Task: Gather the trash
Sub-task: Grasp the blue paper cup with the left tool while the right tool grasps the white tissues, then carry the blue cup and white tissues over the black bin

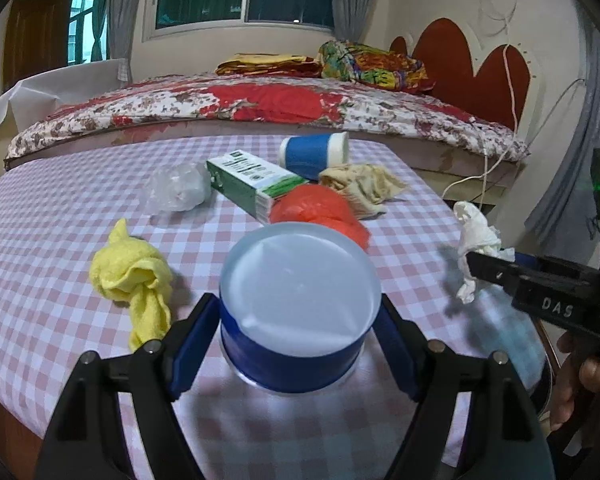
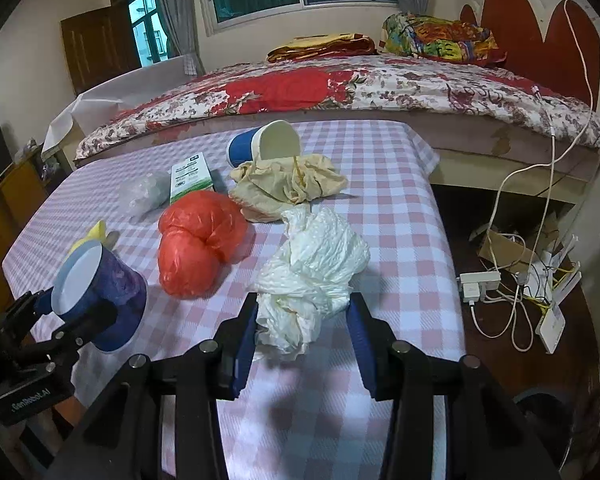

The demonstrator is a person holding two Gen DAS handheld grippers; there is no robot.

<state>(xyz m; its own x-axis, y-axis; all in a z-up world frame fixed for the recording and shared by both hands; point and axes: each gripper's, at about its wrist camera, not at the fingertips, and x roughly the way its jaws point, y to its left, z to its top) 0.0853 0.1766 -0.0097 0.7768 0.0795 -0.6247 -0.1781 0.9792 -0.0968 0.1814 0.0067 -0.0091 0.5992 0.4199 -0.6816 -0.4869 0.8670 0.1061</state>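
Observation:
My left gripper (image 1: 300, 332) is shut on a blue paper cup (image 1: 296, 312), held upright above the checked table (image 1: 60, 208); the cup also shows in the right wrist view (image 2: 100, 300). My right gripper (image 2: 302, 332) is shut on a crumpled white tissue (image 2: 312, 272), lifted above the table's right side; it also shows in the left wrist view (image 1: 476, 240). On the table lie a yellow cloth (image 1: 136, 276), a red plastic bag (image 2: 196, 248), a clear plastic bag (image 1: 176, 190), a green-and-white box (image 1: 256, 184), a beige cloth (image 2: 288, 184) and a second blue cup on its side (image 2: 264, 148).
A bed with a floral cover (image 2: 340, 88) runs behind the table. On the floor at right lie a power strip and cables (image 2: 500, 284) and a white box (image 2: 556, 324). A dark round container (image 1: 540, 368) shows below my right gripper.

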